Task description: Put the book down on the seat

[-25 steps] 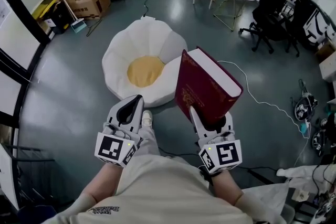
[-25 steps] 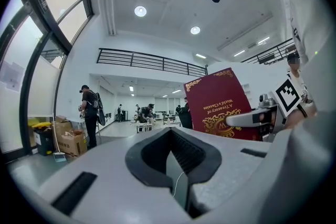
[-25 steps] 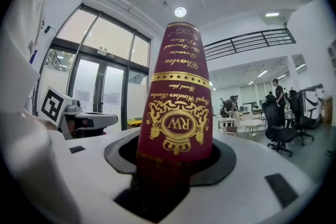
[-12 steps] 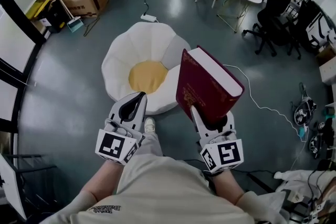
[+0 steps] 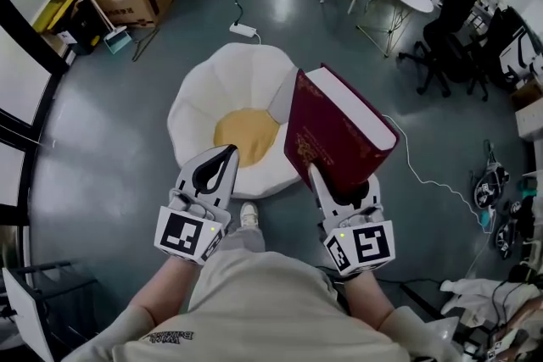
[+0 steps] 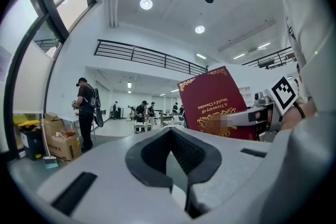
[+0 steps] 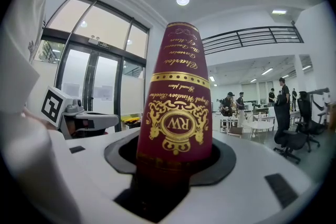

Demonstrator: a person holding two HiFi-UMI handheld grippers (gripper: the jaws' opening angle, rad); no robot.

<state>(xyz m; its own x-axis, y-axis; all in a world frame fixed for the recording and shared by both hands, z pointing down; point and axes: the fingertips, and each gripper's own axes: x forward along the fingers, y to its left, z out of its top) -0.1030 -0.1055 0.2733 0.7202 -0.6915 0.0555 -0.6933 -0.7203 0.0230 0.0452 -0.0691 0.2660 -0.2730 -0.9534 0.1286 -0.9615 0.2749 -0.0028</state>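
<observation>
Head view: your right hand-held gripper (image 5: 344, 187) is clamped on the lower end of the maroon hardcover book (image 5: 335, 136). The book stands upright and well above the floor. My read is that gripping across its thickness is the only way the jaws span it. The seat (image 5: 199, 97), a white flower-shaped floor cushion with a yellow centre, lies below, ahead and to the left. The book overlaps its right petal in frame but isn't touching it. Your left hand-held gripper (image 5: 219, 164) is closed on nothing and rides alongside, probably just kept out of the way.

Left gripper view: jaws meet, nothing between them. The book's front cover shows off to the right.

Right gripper view: the gilt spine fills the jaw gap, both pads pressing on the covers. The grip looks firm. You'd likely need to lower and tip the book flat over the yellow centre.
</observation>
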